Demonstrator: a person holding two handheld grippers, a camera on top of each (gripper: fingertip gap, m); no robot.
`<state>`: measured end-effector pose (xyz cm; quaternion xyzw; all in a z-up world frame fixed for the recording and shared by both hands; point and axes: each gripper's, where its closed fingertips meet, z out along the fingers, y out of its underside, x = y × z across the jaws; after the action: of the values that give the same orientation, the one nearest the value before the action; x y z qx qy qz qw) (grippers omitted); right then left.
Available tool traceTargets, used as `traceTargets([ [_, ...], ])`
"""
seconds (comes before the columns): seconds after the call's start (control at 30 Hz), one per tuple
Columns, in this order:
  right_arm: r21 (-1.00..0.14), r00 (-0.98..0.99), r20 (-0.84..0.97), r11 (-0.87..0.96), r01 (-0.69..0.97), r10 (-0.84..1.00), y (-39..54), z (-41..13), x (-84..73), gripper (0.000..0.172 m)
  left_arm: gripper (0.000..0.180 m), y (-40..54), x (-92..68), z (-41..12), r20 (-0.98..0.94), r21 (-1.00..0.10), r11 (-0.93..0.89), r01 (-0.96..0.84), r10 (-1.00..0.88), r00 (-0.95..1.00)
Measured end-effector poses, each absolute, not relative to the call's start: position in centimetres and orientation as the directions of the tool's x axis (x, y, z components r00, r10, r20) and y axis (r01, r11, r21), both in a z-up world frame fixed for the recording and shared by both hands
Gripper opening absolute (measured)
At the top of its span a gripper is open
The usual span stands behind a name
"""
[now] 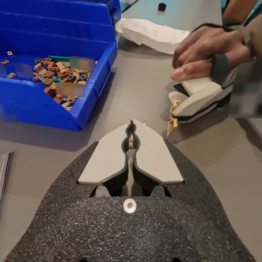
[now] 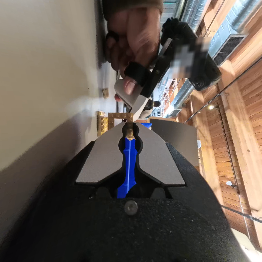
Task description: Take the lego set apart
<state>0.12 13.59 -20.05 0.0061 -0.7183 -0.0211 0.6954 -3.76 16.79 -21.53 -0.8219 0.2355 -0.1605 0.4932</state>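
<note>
My left gripper (image 1: 132, 123) is low over the grey table (image 1: 139, 87), and its fingers are closed together. A small tan studded plate (image 1: 131, 140) shows through the oval opening between them. My right gripper (image 2: 129, 124) is shut on a tan assembly of studded plates (image 2: 120, 115) and grips one narrow strip of it. In the left wrist view that gripper (image 1: 173, 113) is to the right in a person's hand (image 1: 205, 49). It holds the tan assembly (image 1: 172, 124) on edge, with the pointed end near the table. The two grippers are apart.
A blue bin (image 1: 99, 79) at the left holds several loose brown, tan, teal and black bricks (image 1: 61, 73). A white crumpled sheet (image 1: 148, 34) lies at the back. A booklet edge (image 1: 5, 170) shows at the far left. A small tan piece (image 2: 105, 92) lies on the table. Tip to tip, the grippers are about 6 cm apart.
</note>
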Motion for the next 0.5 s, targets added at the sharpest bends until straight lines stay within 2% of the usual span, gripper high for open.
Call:
traceTargets([
  [0.1,0.047,-0.071,0.997,0.998,0.050,-0.043,14.2,-20.8,-0.2,0.008,0.000,17.0,-3.8,-21.8,0.023,-0.880,-0.412,-0.238,-0.536,0.844],
  [0.3,-0.100,-0.057,0.993,0.985,0.138,0.108,16.7,-20.1,-0.7,0.008,0.000,17.2,-4.6,-20.4,0.101,-0.917,-0.380,-0.120,-0.513,0.852],
  [0.43,-0.230,-0.031,0.970,0.955,0.186,0.239,18.2,-19.4,-0.8,0.008,0.011,17.2,-4.8,-18.5,0.158,-0.953,-0.303,-0.010,-0.523,0.838],
  [0.5,-0.295,-0.009,0.953,0.934,0.202,0.303,18.9,-18.9,-0.7,0.008,0.014,17.0,-4.2,-17.7,0.138,-0.965,-0.262,-0.015,-0.553,0.822],
])
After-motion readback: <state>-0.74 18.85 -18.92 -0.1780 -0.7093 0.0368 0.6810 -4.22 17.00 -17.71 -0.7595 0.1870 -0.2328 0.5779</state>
